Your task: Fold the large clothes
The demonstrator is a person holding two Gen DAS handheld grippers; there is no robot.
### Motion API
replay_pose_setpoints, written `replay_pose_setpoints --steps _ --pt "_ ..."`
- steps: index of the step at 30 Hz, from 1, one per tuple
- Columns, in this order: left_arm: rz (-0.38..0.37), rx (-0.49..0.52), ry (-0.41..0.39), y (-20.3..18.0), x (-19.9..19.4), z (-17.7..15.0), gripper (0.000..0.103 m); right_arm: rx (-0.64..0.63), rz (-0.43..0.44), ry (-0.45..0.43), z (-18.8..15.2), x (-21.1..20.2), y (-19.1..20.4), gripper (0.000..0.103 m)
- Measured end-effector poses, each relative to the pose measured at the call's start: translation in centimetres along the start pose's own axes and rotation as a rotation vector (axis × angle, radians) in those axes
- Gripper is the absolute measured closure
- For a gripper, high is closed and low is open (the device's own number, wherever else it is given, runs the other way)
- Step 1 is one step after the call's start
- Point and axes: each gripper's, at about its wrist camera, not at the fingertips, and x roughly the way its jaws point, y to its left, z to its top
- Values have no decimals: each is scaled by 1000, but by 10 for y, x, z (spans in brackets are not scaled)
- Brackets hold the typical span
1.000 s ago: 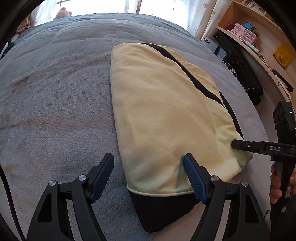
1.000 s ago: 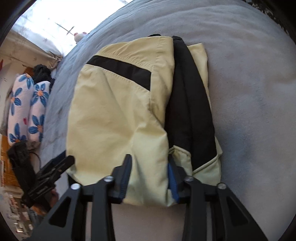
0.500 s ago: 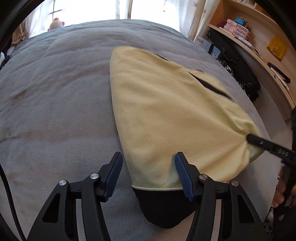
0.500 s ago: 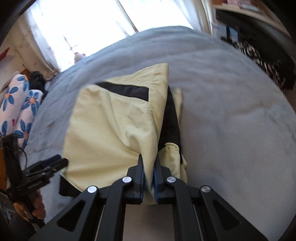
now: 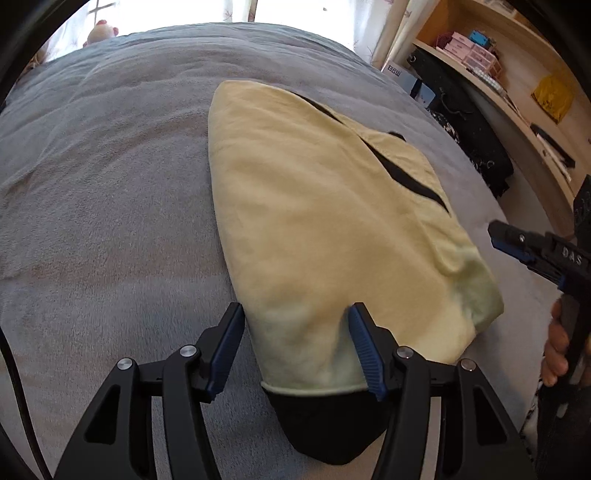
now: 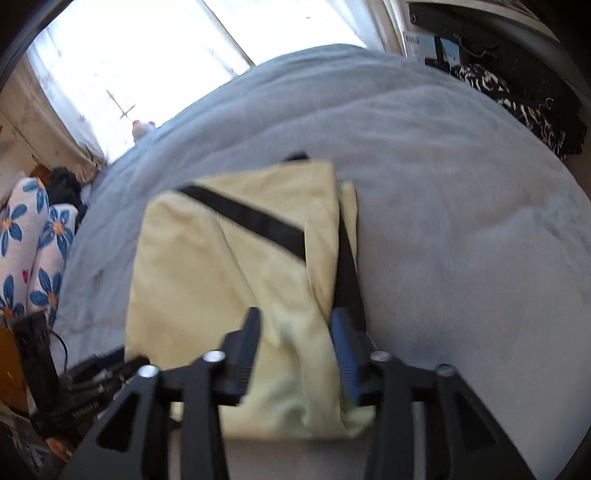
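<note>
Yellow-and-black garment [image 5: 325, 229], folded, flat on the grey bedspread [image 5: 110, 206]; long axis runs away from you toward the window. Your left gripper [image 5: 295, 347] straddles its near corner, jaws apart. Your right gripper [image 6: 295, 347] straddles the garment's near-right corner, jaws apart, gripping nothing. Both sit equally close to the near hem.

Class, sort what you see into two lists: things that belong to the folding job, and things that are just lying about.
Belongs to the job: yellow garment, left hand-held gripper, right hand-held gripper, grey bed.

Just lying about: floral pillows, plush toy, shelf boxes.
</note>
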Motion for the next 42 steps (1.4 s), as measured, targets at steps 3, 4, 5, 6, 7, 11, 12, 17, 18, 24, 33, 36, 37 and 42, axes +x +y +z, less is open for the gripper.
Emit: replay_pose_setpoints --steps 3,4,5,6,7,11,12,17,18,24,33,36,37,42 --pt "-21 -29 -31 9 -2 19 46 12 -9 -4 28 20 -5 54" --pt "-22 -38 -38 12 -1 27 46 28 -6 10 40 33 -8 54" --pt "-16 -44 -41 15 1 38 46 39 -8 19 46 40 -11 54" --pt "-9 -51 -44 18 4 45 46 50 -18 28 55 52 -13 54" --pt "-5 -53 -45 20 6 51 46 50 -18 34 59 61 -11 54" --pt "0 -87 -33 29 22 74 46 41 -40 63 73 91 -9 54" --pt "0 -98 -28 31 26 78 46 27 -50 73 75 99 -8 59" --pt "15 -96 -22 34 36 87 53 -81 -131 49 69 98 2 102" --pt "18 -88 -28 32 36 87 53 -81 -140 14 67 90 2 102" --pt "116 -13 -40 11 48 85 53 -50 -185 82 48 115 -20 102" --pt "178 66 -94 -17 1 70 53 -156 -194 15 40 47 17 99" --pt "141 60 -97 -31 -17 47 53 -180 -39 26 12 28 40 99" --pt "127 57 -86 -35 -18 39 54 -184 -1 41 3 29 45 99" --pt "134 66 -21 -51 -2 3 60 -229 -28 114 -35 54 54 99"
